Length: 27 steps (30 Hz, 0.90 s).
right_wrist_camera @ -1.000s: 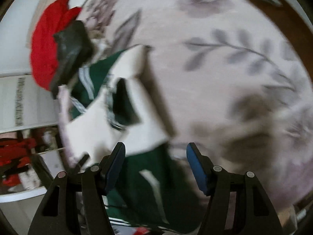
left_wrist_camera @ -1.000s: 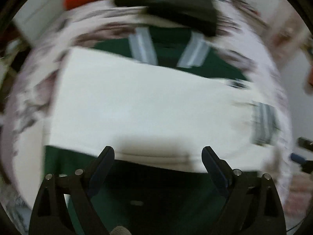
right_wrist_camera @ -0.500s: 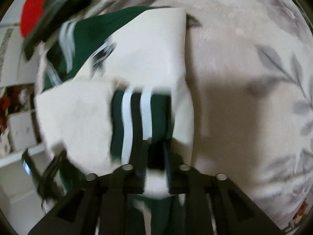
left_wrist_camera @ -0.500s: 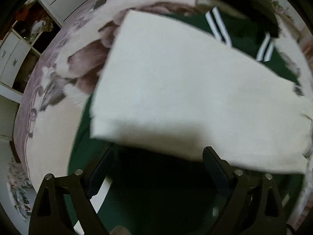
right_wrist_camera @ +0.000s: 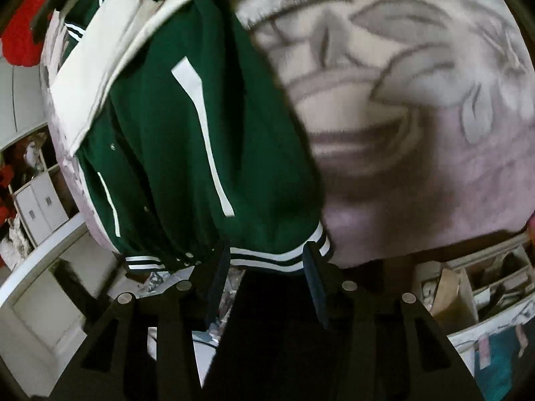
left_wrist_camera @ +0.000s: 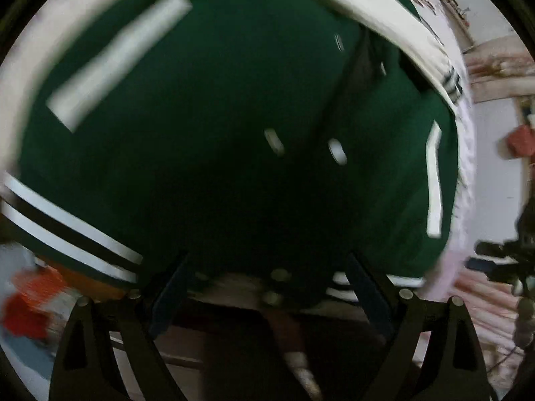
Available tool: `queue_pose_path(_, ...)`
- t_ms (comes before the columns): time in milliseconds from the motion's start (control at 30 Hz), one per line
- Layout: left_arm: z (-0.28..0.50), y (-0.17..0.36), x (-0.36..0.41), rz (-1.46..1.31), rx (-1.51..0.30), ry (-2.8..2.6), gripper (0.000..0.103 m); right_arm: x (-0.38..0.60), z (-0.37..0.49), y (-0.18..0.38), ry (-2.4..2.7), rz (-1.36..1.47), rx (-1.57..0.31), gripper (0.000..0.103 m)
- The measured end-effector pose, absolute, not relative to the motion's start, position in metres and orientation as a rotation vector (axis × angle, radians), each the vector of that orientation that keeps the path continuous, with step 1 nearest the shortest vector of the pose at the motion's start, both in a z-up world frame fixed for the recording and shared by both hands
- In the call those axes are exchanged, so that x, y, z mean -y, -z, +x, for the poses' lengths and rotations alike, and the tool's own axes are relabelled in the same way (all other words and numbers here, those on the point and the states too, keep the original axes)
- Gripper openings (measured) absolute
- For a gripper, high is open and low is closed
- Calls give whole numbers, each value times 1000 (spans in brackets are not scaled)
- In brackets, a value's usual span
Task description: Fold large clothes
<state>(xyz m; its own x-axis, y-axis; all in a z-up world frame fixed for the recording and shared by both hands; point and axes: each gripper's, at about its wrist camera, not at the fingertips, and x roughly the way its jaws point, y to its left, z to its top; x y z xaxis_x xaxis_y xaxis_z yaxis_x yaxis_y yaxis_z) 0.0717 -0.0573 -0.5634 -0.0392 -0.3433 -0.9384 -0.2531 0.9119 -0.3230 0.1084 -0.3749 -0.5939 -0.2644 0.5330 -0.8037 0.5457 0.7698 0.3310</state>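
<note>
While both pairs of fingers are spread and empty, the jacket (right_wrist_camera: 187,153)'s striped hem (right_wrist_camera: 267,259) is met just ahead of the right gripper (right_wrist_camera: 267,284); the left gripper (left_wrist_camera: 267,287) is equally near.

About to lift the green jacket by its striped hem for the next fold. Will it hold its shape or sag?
The green jacket will probably sag: it already drapes in soft folds over the blanket edge. It looks thick, with ribbed striped hem and cream sleeve, so likely heavyish. The right gripper alone would likely lift just one corner.
</note>
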Motion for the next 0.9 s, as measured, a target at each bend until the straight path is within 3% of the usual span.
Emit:
queue_pose_path(33,67,579,70,-494,-1632,97,89,375,108,597,14,819,-1924,47)
queue_pose_path(133,62,608,92,-466,-1666,59,25,364,116,610,1,748,-1956,47)
queue_pose_path(200,59,603,95,-446,-1625,35,19,357,120,618,-22,687,-1982,47)
queue_pose_path(233,58,588,92,-461,-1598,24,4,356,122,621,-32,670,-1986,47)
queue_pose_path(300,55,561,79,-476,-1524,-5,4,358,127,623,-54,657,-1983,47)
queue_pose_path(367,56,539,64,-413,-1448,-59,4,364,131,621,-82,644,-1970,47)
queue_pose_path(467,60,546,51,-380,-1434,-128,5,381,139,621,-104,649,-1947,47)
queue_pose_path(700,58,559,72,-514,-1536,-277,13,401,169,632,-174,693,-1904,47)
queue_pose_path(733,53,559,75,-557,-1536,-331,26,408,176,632,-199,708,-1879,48)
queue_pose_path(767,47,558,74,-580,-1536,-352,52,410,184,633,-222,726,-1852,51)
queue_pose_path(833,38,555,73,-604,-1531,-406,90,413,202,643,-278,773,-1810,53)
queue_pose_path(900,31,547,74,-617,-1495,-456,90,410,220,658,-312,825,-1793,53)
